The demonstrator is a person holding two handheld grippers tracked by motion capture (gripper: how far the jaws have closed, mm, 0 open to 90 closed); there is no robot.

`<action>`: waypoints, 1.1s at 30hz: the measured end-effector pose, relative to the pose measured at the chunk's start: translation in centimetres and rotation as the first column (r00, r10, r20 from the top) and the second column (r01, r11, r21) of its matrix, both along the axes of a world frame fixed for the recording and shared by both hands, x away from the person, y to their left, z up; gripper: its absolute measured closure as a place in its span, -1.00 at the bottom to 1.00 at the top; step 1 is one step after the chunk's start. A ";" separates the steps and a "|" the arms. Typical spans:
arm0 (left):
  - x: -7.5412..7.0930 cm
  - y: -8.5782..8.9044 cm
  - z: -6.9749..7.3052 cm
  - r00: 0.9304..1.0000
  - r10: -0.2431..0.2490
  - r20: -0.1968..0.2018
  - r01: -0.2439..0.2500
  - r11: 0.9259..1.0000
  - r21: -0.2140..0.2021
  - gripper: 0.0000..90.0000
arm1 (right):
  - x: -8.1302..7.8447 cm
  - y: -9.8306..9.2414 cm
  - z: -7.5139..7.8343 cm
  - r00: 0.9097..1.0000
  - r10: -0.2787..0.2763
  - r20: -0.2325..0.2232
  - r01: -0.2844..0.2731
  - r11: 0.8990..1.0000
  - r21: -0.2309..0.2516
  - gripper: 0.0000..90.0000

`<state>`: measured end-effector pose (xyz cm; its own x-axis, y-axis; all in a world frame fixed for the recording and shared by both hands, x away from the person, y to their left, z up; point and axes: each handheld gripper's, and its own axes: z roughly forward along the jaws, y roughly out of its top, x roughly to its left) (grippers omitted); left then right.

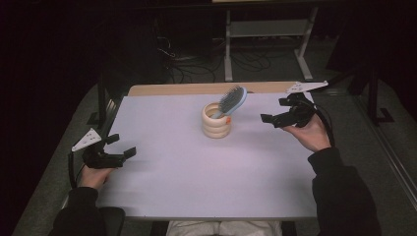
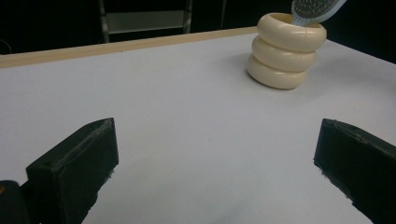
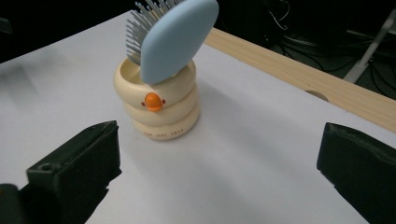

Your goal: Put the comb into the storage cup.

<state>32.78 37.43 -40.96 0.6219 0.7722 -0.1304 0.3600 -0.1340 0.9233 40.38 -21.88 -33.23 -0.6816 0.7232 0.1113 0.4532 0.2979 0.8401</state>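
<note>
Approach looks like the step in hand. Your left gripper point(image 1: 109, 156) rests near the table's point(image 1: 196, 187) front edge, jaws wide, empty. Farther on, your right gripper point(image 1: 284, 114) (also wide, empty) faces the blue plastic hairbrush point(image 3: 175, 39) leaning in the cream ringed holder point(image 3: 161, 109); next, close on the brush head.

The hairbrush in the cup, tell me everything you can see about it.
The hairbrush has a pale blue oval head with a smooth, plastic-looking back and rows of thin grey bristles on its other face. It stands handle-down in the cream cup, a holder shaped like three stacked rings with a small orange beak. The head leans on the cup's rim and sticks out above it, tilted toward the right gripper. The handle is mostly hidden inside. Neither gripper touches it.
</note>
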 end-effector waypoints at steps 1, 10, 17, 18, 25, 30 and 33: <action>0.0 0.0 0.0 1.000 0.000 -0.002 0.000 1.000 0.000 -1.00 | -0.1 -0.3 -0.1 1.000 -0.001 -0.003 0.001 1.000 0.003 -1.00; 0.1 -0.2 -0.2 1.000 0.000 -0.009 0.000 1.000 0.007 -1.00 | -1.0 -1.5 -0.9 1.000 -0.010 0.005 0.009 1.000 0.020 -1.00; 0.1 -0.2 -0.2 1.000 -0.006 -0.014 0.006 1.000 0.009 -1.00 | -1.9 -1.8 -1.9 1.000 0.003 -0.004 -0.003 1.000 0.004 -1.00; 0.1 -0.3 -0.3 1.000 -0.005 -0.015 0.005 1.000 0.011 -1.00 | -2.0 -1.9 -2.1 1.000 0.008 -0.007 -0.008 1.000 0.005 -1.00; 0.1 -0.3 -0.6 1.000 -0.013 -0.016 0.012 1.000 -0.015 -1.00 | -3.2 -2.7 -3.6 1.000 0.020 -0.019 -0.020 1.000 0.012 -1.00; 0.0 0.0 -0.5 1.000 -0.006 -0.006 0.006 0.999 -0.044 -1.00 | -3.9 -3.2 -4.3 0.999 0.013 -0.036 -0.013 1.000 0.002 -1.00; 0.0 0.1 -0.5 1.000 -0.005 -0.009 0.004 0.998 -0.058 -1.00 | -4.2 -3.5 -4.6 0.999 0.008 -0.036 -0.007 1.000 0.004 -1.00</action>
